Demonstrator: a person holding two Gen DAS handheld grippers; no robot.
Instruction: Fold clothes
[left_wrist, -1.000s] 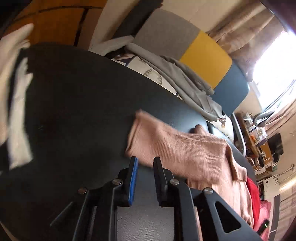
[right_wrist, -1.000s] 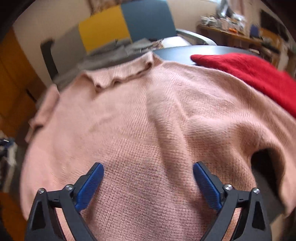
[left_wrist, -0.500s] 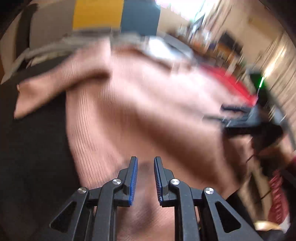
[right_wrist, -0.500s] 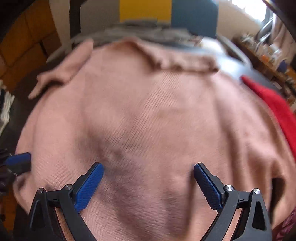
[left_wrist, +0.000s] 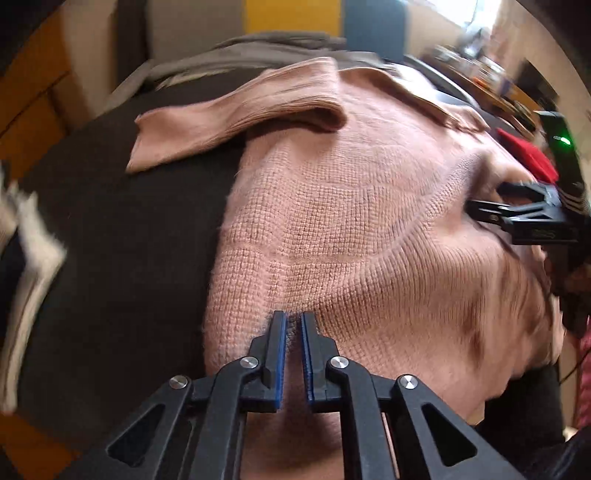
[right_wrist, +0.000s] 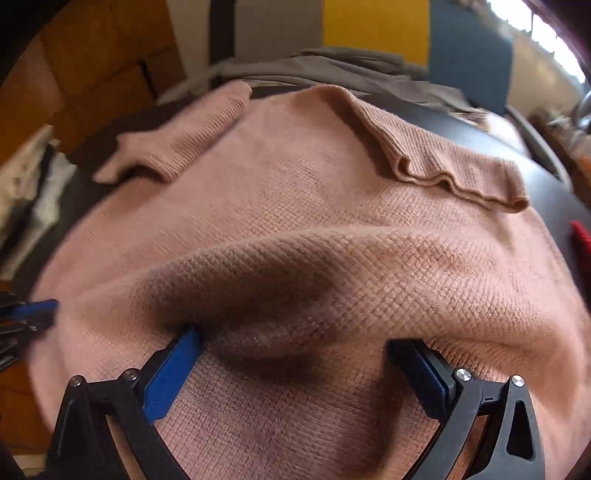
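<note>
On the dark table (left_wrist: 122, 229) the pink sweater (left_wrist: 351, 206) lay mostly spread, one sleeve (left_wrist: 236, 118) out sideways. My left gripper (left_wrist: 293, 321) pinched its hem; my right gripper (right_wrist: 291, 343) was wide, straddling a raised ridge. I judged most folding remained.

the left tool (left_wrist: 292, 323) has swung from the bare black counter (left_wrist: 122, 236) onto the pink knitted sweater (left_wrist: 354, 206); a fold now bulges between the right tool (right_wrist: 295, 354) fingers.

Both wrist views close over sweater (left_wrist: 369, 221)
</note>
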